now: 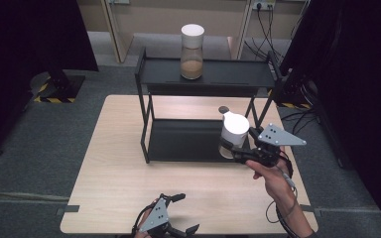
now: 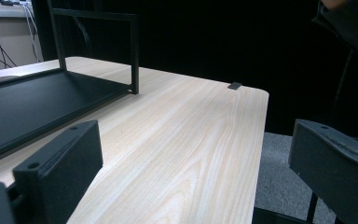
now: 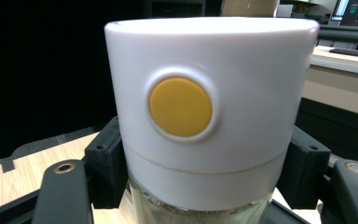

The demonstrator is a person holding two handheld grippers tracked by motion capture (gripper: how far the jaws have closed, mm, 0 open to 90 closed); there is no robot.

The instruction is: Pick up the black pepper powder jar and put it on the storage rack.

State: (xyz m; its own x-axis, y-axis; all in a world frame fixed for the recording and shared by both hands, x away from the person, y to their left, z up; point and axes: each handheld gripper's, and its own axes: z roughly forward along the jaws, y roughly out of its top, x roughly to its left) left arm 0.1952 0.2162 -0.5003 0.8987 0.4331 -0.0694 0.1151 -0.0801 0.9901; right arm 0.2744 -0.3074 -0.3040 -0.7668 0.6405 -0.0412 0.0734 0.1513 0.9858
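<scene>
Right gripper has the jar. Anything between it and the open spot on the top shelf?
Nothing visible blocks it. The right gripper holds the jar by the rack's right end, below the top shelf. The other jar stands mid-shelf, leaving the right part bare. The right post is close.

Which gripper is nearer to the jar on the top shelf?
Right. The right gripper, holding another jar, is just below the jar on the top shelf; the left gripper waits at the table's near edge.

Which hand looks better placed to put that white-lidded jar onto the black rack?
Right, probably. The right gripper already clamps the jar beside the rack. The left gripper sits open at the table's near edge, holding nothing.
</scene>
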